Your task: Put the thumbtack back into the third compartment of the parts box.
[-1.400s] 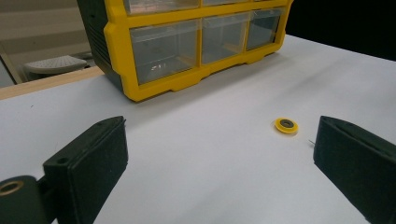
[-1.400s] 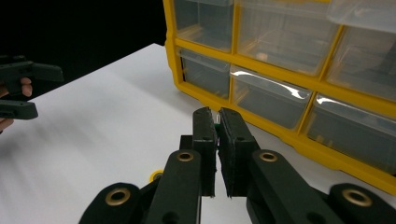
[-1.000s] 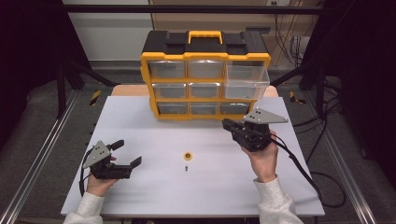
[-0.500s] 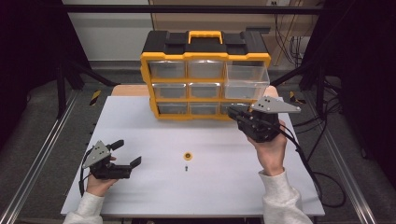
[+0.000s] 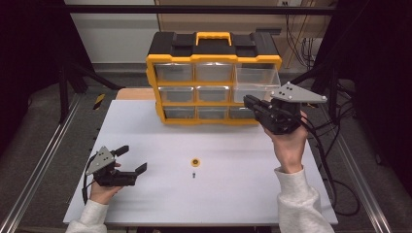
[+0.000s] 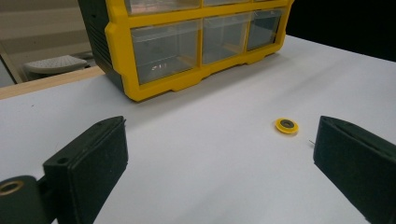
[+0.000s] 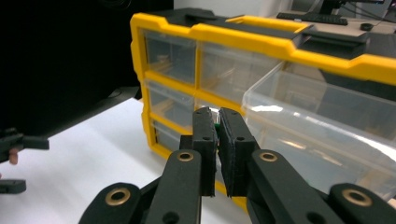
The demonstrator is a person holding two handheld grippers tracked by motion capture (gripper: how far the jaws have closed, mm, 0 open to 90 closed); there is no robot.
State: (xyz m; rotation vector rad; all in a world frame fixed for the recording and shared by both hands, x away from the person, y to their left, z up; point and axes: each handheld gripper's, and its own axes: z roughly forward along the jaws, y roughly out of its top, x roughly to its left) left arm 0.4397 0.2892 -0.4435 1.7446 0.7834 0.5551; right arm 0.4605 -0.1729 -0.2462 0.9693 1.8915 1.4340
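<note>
On the left, near the table's [image 5: 145, 213] front edge, your left gripper [image 5: 132, 159] rests with its jaws wide apart and nothing between them. Lots of bare white table lies around the yellow ring [image 5: 195, 162] and small screw [image 5: 193, 175] in the middle. At the right, your right gripper [image 5: 248, 101] pinches a tiny green bit [image 7: 217, 125] beside the drawer [image 5: 257, 77] pulled out of the box [image 5: 214, 58].

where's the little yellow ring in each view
High view: yellow ring lies on the white table, centre, with a small screw just nearer the person.
Left gripper view: right of centre, between the open tongs.
Right gripper view: not in it.
Shared landmark: yellow drawer organiser.
</note>
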